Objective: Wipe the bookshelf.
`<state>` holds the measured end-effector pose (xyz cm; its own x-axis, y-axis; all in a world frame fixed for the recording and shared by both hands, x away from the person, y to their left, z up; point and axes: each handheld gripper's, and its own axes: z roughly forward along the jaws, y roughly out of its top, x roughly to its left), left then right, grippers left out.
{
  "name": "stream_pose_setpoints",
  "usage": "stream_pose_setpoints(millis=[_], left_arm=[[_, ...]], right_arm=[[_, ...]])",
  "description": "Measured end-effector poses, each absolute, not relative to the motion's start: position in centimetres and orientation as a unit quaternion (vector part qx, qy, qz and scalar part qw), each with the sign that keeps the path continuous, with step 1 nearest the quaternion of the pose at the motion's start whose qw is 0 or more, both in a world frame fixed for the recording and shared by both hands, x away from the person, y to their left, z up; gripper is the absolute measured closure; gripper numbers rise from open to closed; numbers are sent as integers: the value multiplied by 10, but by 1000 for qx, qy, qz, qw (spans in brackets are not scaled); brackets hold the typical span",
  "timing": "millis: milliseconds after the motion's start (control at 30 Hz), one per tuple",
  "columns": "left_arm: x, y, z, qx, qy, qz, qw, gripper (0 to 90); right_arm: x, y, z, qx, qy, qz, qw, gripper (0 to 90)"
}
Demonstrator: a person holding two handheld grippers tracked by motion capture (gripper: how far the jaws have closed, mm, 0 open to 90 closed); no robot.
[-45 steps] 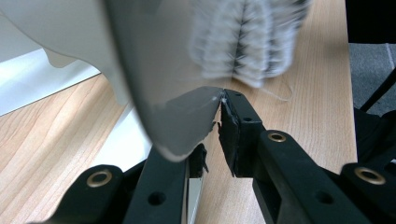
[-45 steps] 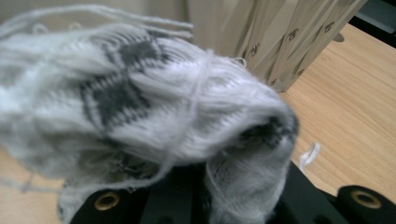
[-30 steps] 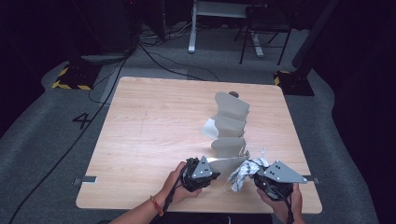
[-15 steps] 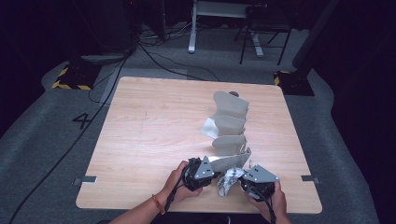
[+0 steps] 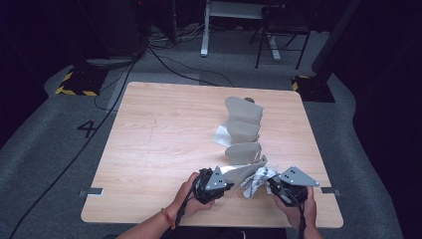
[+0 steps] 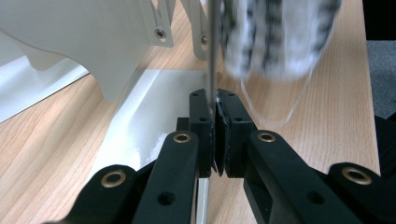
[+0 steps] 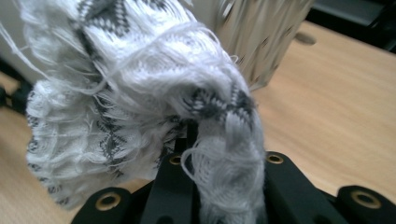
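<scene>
While both hands rest low at table's (image 5: pixel 164 129) near edge, left gripper (image 5: pixel 222 180) pinches rack flap (image 5: pixel 240 172); right gripper (image 5: pixel 271 182) clamps knitted cloth (image 5: pixel 255 180).

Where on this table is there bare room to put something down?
The whole left half of the table is bare wood, from the far edge to the near one. A narrower strip lies between the beige folding rack and the right edge. The near right is crowded: both grippers, rack end and knitted cloth.

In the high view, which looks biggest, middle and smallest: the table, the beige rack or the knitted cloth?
Largest: table.
Middle: beige rack.
Smallest: knitted cloth, bunched up and partly hidden.
</scene>
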<state>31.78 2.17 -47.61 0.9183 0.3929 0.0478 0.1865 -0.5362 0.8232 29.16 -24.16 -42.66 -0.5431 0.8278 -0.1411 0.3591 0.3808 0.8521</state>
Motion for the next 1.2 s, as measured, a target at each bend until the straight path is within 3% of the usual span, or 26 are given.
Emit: stream_pose_setpoints(millis=[167, 300, 700, 900, 1200], left_arm=[[316, 17, -478, 870, 162, 112, 452, 859], [316, 15, -480, 870, 160, 107, 455, 862], [317, 19, -481, 871, 165, 104, 451, 864], [317, 24, -480, 872, 169, 108, 446, 834], [320, 43, -482, 888, 172, 102, 413, 716]], right_arm=[[276, -239, -407, 360, 765, 427, 322, 823], [266, -224, -405, 331, 775, 430, 323, 825], [268, -182, -441, 277, 829, 378, 306, 827], [280, -198, -461, 303, 840, 344, 291, 828], [302, -233, -451, 372, 804, 350, 305, 828]])
